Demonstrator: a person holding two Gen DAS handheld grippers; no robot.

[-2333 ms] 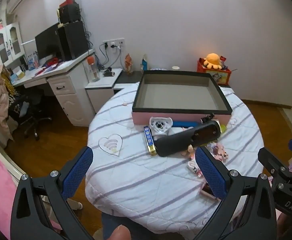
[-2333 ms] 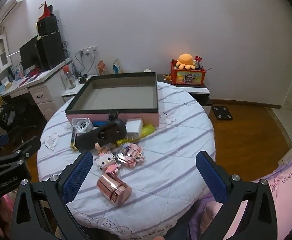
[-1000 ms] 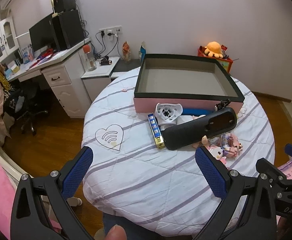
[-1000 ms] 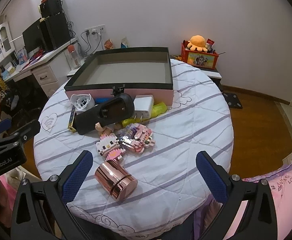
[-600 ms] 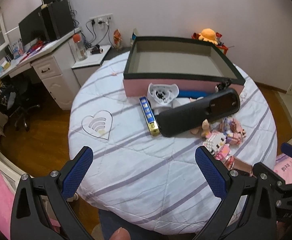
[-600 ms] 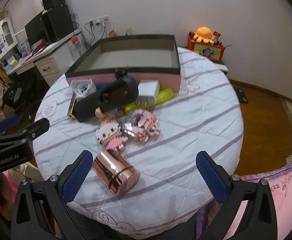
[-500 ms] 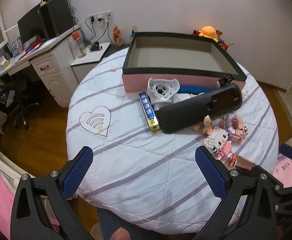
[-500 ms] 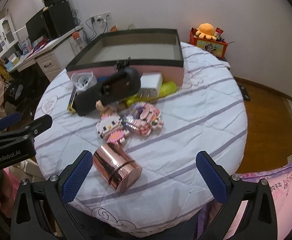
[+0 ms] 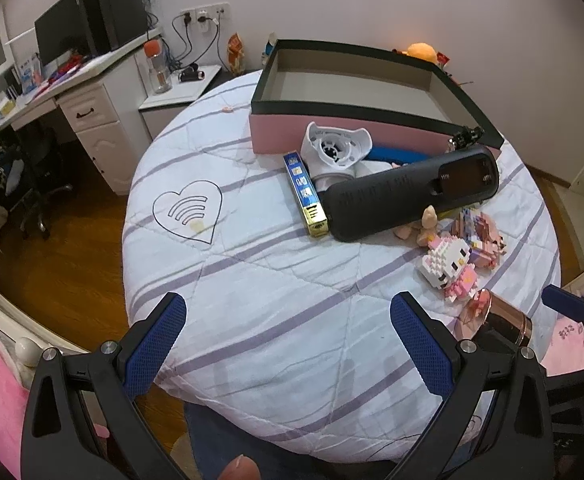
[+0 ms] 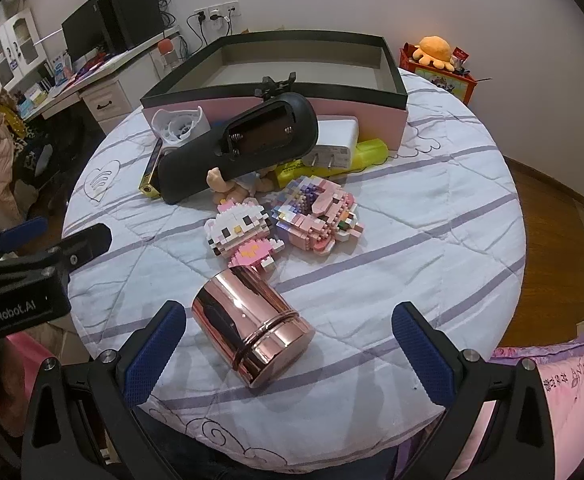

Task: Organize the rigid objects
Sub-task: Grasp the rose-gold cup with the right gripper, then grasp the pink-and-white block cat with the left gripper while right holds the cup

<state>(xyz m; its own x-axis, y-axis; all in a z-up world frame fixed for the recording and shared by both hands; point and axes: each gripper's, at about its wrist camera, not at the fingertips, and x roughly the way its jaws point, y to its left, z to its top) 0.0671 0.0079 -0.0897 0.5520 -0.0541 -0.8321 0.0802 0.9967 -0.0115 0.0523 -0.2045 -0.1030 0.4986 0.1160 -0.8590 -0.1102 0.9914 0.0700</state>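
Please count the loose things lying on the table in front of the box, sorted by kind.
Brick-built figures: 2
Rose-gold canister: 1
Black remote-like case: 1
White charger: 1
White plastic part: 1
Blue-gold slim box: 1
Yellow item: 1
Small doll figure: 1
Total: 9

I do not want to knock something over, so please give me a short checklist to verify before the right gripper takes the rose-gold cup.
1. Right gripper open wide enough for the cup: ok; nothing is held between the fingers.
2. Rose-gold cup between the fingers: ok; it lies on its side, nearer the left finger.
3. Space around the cup: not ok; the white cat brick figure sits close behind it, perhaps touching.
4. Left gripper out of the way: ok; open, empty, off to the left.
5. Pink box ready to receive: ok; it is open and looks empty.
6. Cup empty inside: cannot tell; its inside is not visible.
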